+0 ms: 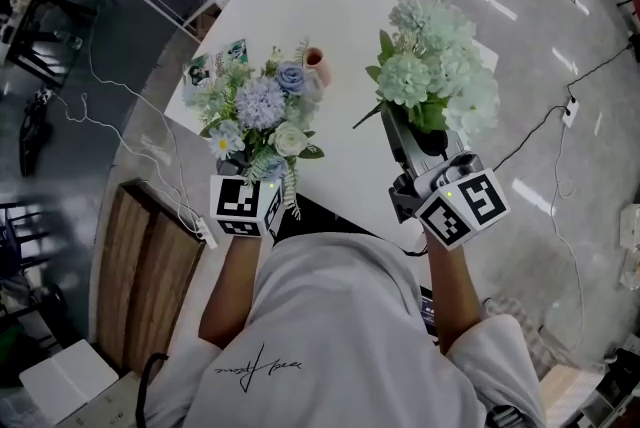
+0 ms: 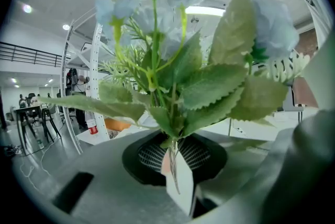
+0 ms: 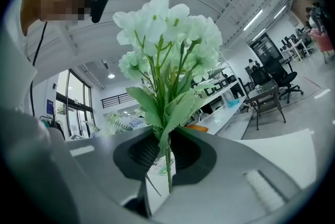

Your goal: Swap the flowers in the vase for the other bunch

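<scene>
**A:** How are the claws set?

**B:** The left claw [image 2: 175, 163] is clamped on the thin stems of the blue and lavender artificial bunch with serrated leaves [image 2: 172, 71]. The right claw [image 3: 166, 149] pinches the slim stem of the pale green hydrangea-like artificial bunch [image 3: 167, 40]. Both bunches are held in the air.

**A:** And the vase?

**B:** The small pink vase [image 1: 318, 66] stands near the middle of the white bench [image 1: 330, 6], between the bunches and close to the blue one's foliage.

**A:** What worries you?

**B:** Sweeping leaves could tip the vase. A heavy head on a slim stem may swivel in the pinch, so the stem could miss the narrow mouth.
</scene>
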`<move>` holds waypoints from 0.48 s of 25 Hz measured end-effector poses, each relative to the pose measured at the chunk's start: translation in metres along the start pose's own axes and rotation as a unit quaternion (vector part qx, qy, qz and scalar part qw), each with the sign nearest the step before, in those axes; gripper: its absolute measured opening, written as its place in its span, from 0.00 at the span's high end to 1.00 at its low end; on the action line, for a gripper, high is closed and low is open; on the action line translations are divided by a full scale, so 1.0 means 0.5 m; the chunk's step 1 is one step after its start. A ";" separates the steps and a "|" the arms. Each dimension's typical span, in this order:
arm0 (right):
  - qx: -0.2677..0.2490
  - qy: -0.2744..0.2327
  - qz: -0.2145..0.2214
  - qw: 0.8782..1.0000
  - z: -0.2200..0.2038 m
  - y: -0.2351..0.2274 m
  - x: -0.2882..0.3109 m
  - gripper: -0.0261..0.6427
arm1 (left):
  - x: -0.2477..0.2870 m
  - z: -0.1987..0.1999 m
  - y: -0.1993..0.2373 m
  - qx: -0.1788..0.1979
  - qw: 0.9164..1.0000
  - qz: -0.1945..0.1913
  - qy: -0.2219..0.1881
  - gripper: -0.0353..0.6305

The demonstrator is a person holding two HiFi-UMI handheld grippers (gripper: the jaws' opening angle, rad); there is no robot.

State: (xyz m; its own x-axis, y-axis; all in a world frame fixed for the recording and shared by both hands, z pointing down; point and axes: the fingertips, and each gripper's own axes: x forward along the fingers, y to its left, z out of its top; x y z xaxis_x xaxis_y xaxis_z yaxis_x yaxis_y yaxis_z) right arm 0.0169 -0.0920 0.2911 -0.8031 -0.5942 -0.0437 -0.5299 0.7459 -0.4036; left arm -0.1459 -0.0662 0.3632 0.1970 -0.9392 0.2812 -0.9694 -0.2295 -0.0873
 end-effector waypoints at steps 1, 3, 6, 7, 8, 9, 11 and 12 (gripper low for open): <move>-0.002 0.001 0.002 1.000 0.001 0.002 0.008 0.88 | 0.002 -0.002 0.003 -0.002 1.000 -0.002 0.001 0.86; -0.007 0.005 0.006 1.000 0.001 0.009 0.029 0.88 | 0.006 -0.006 0.012 -0.006 1.000 -0.005 0.001 0.86; -0.017 0.014 0.012 1.000 0.002 0.019 0.058 0.88 | 0.003 -0.012 0.024 -0.010 1.000 -0.005 0.001 0.85; -0.020 0.015 0.014 1.000 0.003 0.022 0.064 0.88 | 0.001 -0.014 0.026 -0.011 1.000 -0.003 0.001 0.85; -0.022 0.016 0.017 0.999 0.004 0.023 0.070 0.88 | -0.001 -0.016 0.028 -0.012 1.000 -0.001 0.001 0.85; -0.025 0.018 0.020 0.999 0.005 0.024 0.075 0.88 | -0.003 -0.017 0.028 -0.013 1.000 0.001 0.000 0.85; -0.029 0.022 0.027 0.999 0.007 0.026 0.080 0.88 | -0.010 -0.017 0.024 -0.015 1.000 0.006 -0.001 0.86; -0.031 0.025 0.030 0.999 0.009 0.027 0.080 0.88 | -0.016 -0.017 0.019 -0.017 1.000 0.008 -0.002 0.85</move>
State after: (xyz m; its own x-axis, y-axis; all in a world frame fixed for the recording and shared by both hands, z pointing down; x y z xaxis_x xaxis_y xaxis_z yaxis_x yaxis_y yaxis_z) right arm -0.0213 -0.1070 0.2798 -0.8460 -0.5328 -0.0208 -0.4943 0.7984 -0.3438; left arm -0.1578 -0.0587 0.3682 0.1813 -0.9441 0.2752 -0.9770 -0.2049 -0.0595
